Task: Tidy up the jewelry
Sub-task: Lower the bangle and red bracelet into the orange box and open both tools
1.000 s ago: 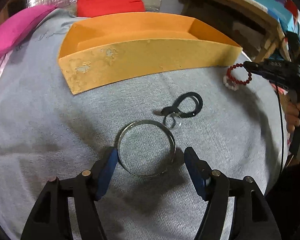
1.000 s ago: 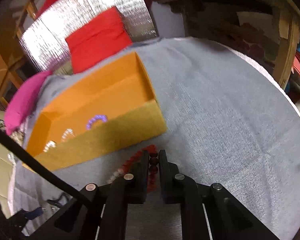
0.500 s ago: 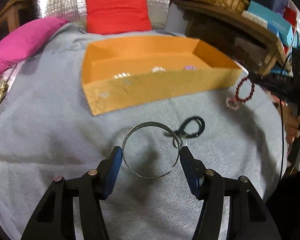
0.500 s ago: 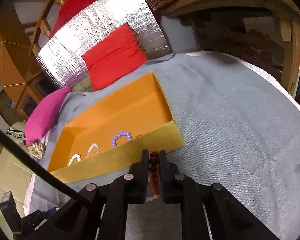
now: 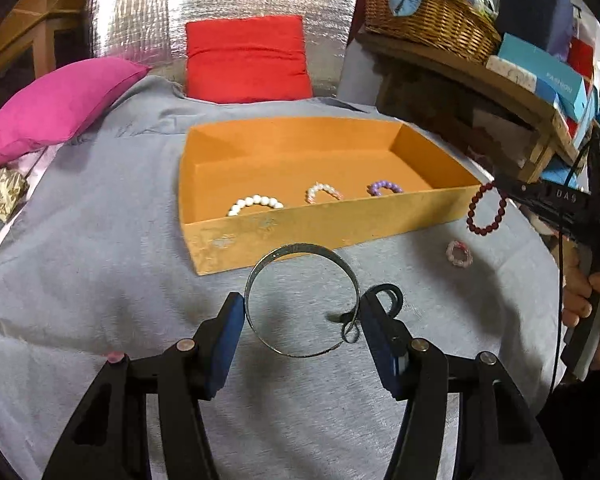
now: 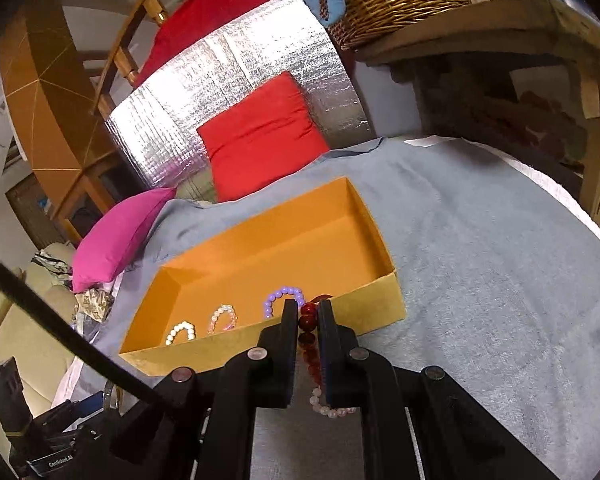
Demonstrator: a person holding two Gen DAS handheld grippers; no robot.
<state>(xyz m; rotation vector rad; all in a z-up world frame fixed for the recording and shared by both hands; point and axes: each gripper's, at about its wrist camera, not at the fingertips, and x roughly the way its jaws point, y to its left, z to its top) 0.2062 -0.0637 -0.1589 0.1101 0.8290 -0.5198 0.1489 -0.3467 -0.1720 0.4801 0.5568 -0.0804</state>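
Left gripper (image 5: pixel 302 318) clamps silver bangle (image 5: pixel 302 300) across its width, carrying it. Right gripper (image 6: pixel 309 314) pinches red bead bracelet (image 6: pixel 307 322); orange box (image 5: pixel 324 224) at 12 o'clock, likely destination.

Red cushion (image 5: pixel 247 60), pink cushion (image 5: pixel 56 106), wicker basket (image 5: pixel 432 20).

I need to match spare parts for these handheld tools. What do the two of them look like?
Both are black plastic with angular, cut-out finger arms and round metal pivot pins. The left tool has blue pads on its fingers. The right tool has black fingers, a white "DAS" marking on its side and a thin black cable trailing from it.
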